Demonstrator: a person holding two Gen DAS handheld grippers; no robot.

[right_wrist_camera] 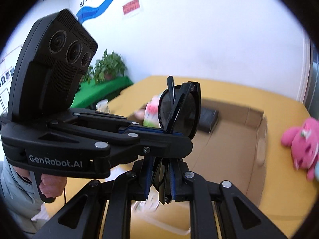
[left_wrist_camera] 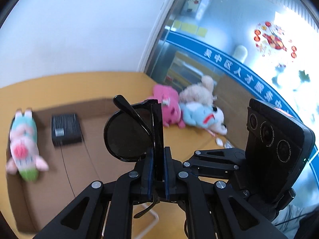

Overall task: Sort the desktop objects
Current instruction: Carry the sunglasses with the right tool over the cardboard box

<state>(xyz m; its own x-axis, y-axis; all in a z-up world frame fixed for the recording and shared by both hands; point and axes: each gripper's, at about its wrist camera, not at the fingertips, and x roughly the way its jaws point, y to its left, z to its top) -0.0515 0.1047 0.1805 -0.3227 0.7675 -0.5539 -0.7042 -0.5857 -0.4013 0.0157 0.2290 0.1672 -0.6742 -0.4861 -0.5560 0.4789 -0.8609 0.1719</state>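
Left wrist view: left gripper (left_wrist_camera: 157,171) is clamped on the folded black sunglasses (left_wrist_camera: 127,135), held in the air above the open cardboard box (left_wrist_camera: 83,159) on the yellow surface (left_wrist_camera: 69,81), likely for dropping in beside the black case (left_wrist_camera: 65,129) and striped plush (left_wrist_camera: 24,145); pink plush (left_wrist_camera: 169,107) and other soft toys (left_wrist_camera: 201,109) lie outside the box. Right wrist view: right gripper (right_wrist_camera: 159,179) is also closed on the sunglasses (right_wrist_camera: 179,111), with the left gripper (right_wrist_camera: 159,133) crossing in from the side, so both pinch the same pair, probably a handover or steadying grip over the box (right_wrist_camera: 229,149); pink plush (right_wrist_camera: 303,145) sits well apart at right.
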